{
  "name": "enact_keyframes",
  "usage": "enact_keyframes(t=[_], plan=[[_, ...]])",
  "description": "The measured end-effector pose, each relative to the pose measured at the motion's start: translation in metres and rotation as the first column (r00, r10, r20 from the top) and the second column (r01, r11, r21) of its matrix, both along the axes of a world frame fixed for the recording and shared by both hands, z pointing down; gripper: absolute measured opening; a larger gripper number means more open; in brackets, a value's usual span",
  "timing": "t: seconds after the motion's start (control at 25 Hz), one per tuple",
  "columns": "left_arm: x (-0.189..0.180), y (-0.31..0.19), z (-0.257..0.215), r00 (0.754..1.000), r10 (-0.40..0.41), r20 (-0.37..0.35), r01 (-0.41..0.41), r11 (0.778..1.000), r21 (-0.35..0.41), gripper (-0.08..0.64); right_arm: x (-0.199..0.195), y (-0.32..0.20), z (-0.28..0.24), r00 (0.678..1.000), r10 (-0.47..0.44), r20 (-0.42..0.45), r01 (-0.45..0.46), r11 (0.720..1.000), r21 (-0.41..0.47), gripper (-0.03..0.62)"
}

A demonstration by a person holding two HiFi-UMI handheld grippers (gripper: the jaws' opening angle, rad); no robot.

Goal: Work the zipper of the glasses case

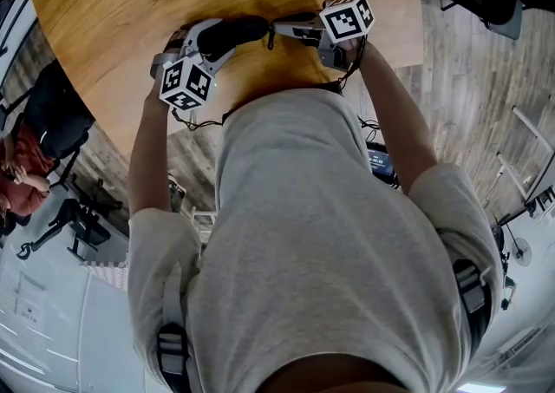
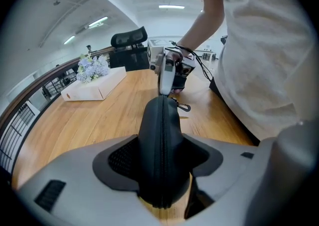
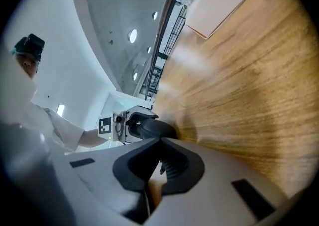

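Observation:
A black glasses case (image 2: 160, 135) lies lengthwise between the jaws of my left gripper (image 2: 162, 170), whose pads press on its two sides. Its zipper line (image 2: 162, 120) runs along the top edge. In the head view the case (image 1: 236, 33) is held just above the round wooden table (image 1: 113, 9), and the left gripper (image 1: 217, 42) grips its left end. My right gripper (image 1: 277, 31) comes in from the right. Its tips (image 2: 165, 89) are pinched together at the far end of the zipper line, and the pull is hidden between them. A small clip (image 2: 184, 107) hangs beside that end.
A white box (image 2: 94, 86) with pale flowers (image 2: 92, 68) stands further along the table, and a black office chair (image 2: 128, 38) is behind it. The table's edge (image 1: 152, 135) runs close to the person's body. Another person (image 1: 26, 170) sits off to the left on the floor side.

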State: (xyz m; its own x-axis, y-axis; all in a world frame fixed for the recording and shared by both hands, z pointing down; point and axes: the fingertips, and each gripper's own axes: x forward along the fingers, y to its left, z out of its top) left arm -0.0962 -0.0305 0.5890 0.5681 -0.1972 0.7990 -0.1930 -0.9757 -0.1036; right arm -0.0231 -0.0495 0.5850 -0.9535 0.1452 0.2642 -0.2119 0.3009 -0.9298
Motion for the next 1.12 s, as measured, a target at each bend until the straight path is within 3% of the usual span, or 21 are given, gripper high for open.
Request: enact_keyframes(t=[0.4, 0.64, 0.8, 1.0, 1.12], plan=[[0.000, -0.009, 0.004, 0.994, -0.112, 0.012, 0.112, 0.994, -0.010, 0.278, -0.008, -0.009, -0.020, 0.992, 0.082, -0.091, -0.060, 0.973, 0.224, 0.025], [0.004, -0.011, -0.001, 0.991, -0.134, 0.005, 0.134, 0.991, 0.017, 0.278, -0.005, -0.012, -0.022, 0.979, 0.093, -0.180, -0.028, 0.943, 0.332, 0.025], [0.010, -0.020, -0.017, 0.980, -0.198, -0.037, 0.200, 0.975, 0.098, 0.278, 0.001, -0.026, -0.030, 0.958, 0.130, -0.257, -0.001, 0.894, 0.449, 0.025], [0.016, -0.032, -0.014, 0.953, -0.304, -0.002, 0.301, 0.943, 0.144, 0.278, 0.002, -0.040, -0.037, 0.903, 0.194, -0.384, 0.091, 0.786, 0.612, 0.025], [0.021, -0.036, -0.014, 0.942, -0.334, -0.009, 0.332, 0.933, 0.137, 0.278, -0.001, -0.039, -0.046, 0.903, 0.199, -0.380, 0.095, 0.770, 0.630, 0.025]])
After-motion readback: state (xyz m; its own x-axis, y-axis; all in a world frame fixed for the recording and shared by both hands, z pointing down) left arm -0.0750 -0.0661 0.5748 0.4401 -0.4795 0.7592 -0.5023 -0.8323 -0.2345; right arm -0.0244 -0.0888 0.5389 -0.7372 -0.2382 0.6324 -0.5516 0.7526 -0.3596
